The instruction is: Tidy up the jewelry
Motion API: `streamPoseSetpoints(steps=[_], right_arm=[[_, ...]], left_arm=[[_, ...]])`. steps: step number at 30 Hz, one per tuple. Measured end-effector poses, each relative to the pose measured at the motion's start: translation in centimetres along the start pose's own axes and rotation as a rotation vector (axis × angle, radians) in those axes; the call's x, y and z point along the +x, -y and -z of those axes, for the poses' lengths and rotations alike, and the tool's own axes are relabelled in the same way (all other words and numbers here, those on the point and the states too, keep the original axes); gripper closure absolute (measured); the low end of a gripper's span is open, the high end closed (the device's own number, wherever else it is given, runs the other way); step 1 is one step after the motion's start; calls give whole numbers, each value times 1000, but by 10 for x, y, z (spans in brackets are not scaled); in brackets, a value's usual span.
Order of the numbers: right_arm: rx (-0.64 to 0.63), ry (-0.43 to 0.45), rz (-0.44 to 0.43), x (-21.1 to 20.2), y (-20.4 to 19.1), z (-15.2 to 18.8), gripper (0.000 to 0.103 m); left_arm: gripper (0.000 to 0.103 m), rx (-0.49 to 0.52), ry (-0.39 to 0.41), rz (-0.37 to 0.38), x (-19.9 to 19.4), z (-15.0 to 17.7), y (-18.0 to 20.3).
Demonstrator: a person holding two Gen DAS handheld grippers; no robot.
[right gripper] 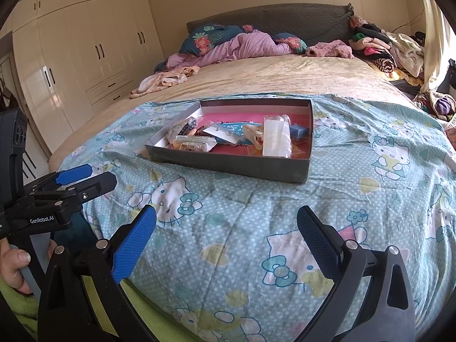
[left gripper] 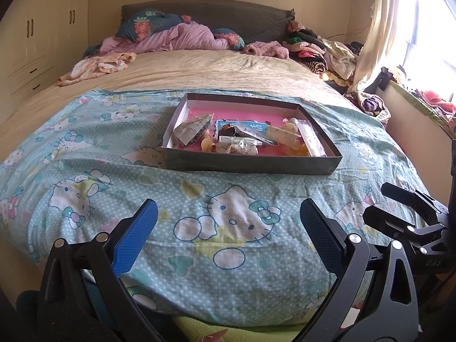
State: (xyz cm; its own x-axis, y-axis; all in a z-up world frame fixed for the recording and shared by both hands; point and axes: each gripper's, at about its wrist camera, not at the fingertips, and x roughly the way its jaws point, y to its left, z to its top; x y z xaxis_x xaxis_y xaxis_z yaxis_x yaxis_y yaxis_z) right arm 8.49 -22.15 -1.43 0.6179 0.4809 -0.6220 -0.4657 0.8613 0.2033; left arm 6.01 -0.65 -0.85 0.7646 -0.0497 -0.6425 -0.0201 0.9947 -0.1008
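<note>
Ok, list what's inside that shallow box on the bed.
The box holds a loose pile: clear plastic packets, a blue card and a cream clip-like piece, on a pink lining. What lies beneath the pile is covered.

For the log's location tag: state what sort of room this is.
A bedroom, most likely: a wide bed under a blue cartoon-cat patterned sheet, a grey padded headboard, and cream built-in wardrobes along the wall.
</note>
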Motion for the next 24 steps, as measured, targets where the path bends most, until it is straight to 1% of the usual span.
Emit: streamPoseSetpoints(steps=[24], right_arm=[[3, 3, 3, 0, -2, -1, 5]], left_arm=[[10, 0, -7, -7, -1, 2, -2]])
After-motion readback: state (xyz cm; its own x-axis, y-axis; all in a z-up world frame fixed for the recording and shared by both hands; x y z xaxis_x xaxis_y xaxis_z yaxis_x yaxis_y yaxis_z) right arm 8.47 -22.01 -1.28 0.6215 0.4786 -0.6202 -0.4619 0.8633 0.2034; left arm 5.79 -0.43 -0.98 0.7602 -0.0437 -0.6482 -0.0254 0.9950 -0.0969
